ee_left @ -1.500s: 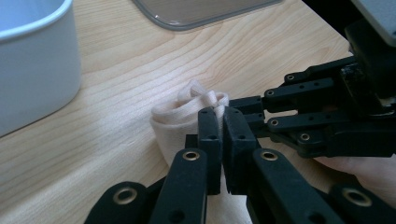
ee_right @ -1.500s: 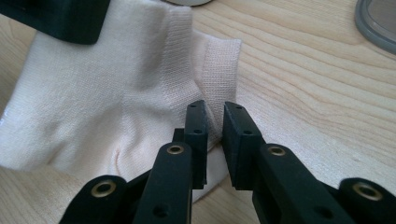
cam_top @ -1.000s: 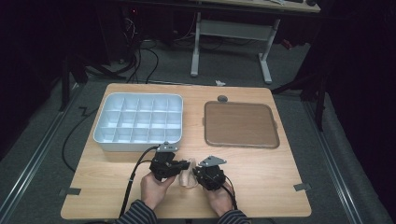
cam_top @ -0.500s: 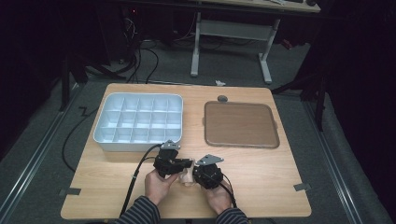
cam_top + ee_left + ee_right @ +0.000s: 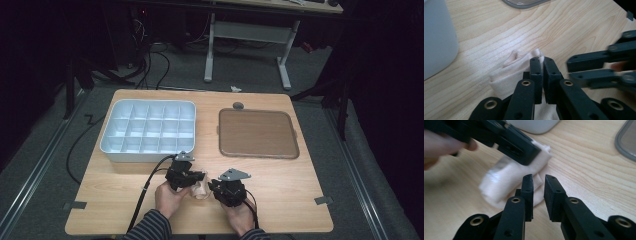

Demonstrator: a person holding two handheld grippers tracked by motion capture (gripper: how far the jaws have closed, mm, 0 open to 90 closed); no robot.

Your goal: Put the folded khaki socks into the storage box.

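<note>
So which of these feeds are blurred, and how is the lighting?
High view: dark room, lit tabletop, sharp. Left gripper view: the pale cloth and left tool are crisp, the right tool smeared. Right gripper view: the hand and the cloth under the left tool look motion-blurred, the right tool's own jaws sharp.

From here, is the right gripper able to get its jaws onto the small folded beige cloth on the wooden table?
Probably yes. The right gripper, whose jaws have just been opening, has the folded beige cloth directly ahead. The left gripper, clamping the cloth's far end, leaves the near edge free.
</note>
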